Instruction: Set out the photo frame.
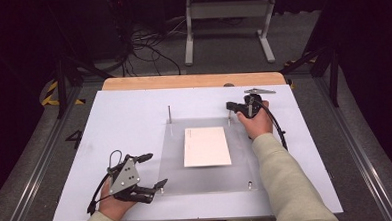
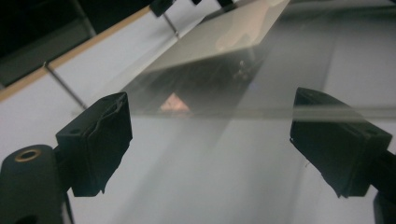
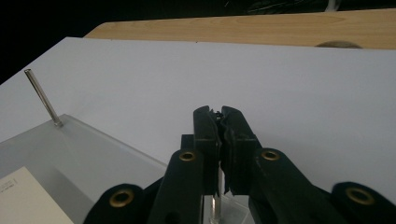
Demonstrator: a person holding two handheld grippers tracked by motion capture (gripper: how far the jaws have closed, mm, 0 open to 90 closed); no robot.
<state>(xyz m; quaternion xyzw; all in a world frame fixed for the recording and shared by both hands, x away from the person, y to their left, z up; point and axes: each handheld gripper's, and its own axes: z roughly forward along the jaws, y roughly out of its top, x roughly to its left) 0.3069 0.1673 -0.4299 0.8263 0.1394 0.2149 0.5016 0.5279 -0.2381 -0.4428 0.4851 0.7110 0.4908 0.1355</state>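
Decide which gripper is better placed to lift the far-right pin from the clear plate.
Right. The right gripper is shut on that pin; the left gripper hangs open at the near-left corner of the plate.

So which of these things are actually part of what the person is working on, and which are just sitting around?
In the job:
clear plate
far-right post, pinched by the shut right tongs
open left tongs
white card

Lying about:
far-left post
cables on the floor
grey stand

So there's one clear plastic plate (image 1: 207,182) with one white card (image 1: 206,146) on it. Two metal pins (image 1: 169,114) stand upright at its far corners, and two grippers (image 1: 151,170) are out.
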